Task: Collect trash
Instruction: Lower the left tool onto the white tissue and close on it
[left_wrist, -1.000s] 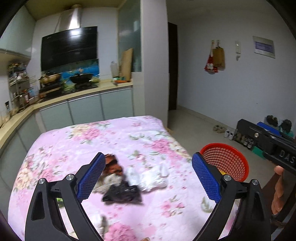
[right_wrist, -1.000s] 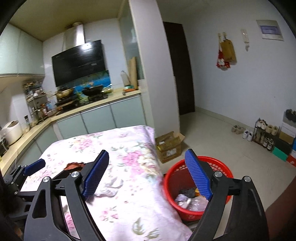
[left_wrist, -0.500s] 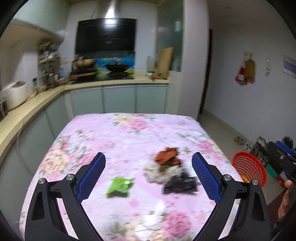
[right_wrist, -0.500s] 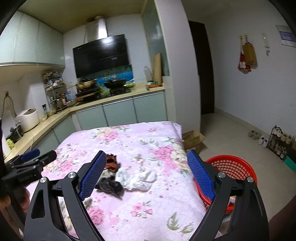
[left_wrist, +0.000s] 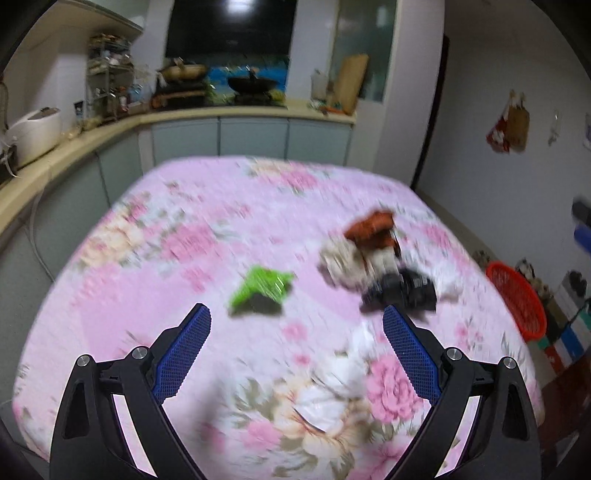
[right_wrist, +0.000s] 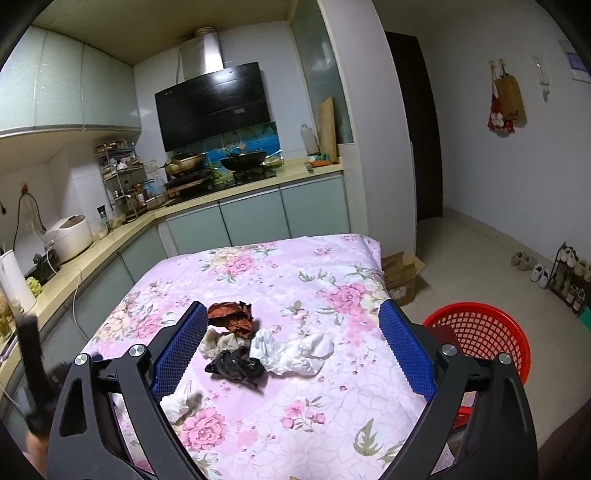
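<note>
Trash is in a clump mid-frame on the floral surface (right_wrist: 258, 266): brown wrapper (right_wrist: 231, 315), black wrapper (right_wrist: 236, 363), white crumpled plastic (right_wrist: 291, 349), all touching. A green wrapper (left_wrist: 264, 288) sits apart, left of the clump in the left wrist view. One more white scrap (right_wrist: 181, 404) lies near the lower left.

Your right tongs (right_wrist: 291, 341) are opening, nothing between the pads, and a second ago they framed the red basket (right_wrist: 484, 332); now they frame the clump, basket at lower right. Looks like a drop is done and you're back for the next piece.

Your left tongs (left_wrist: 297, 349) are wide and empty. They've swung from the clump toward the green wrapper, frame blurred. Likely next pick is the green one.
</note>
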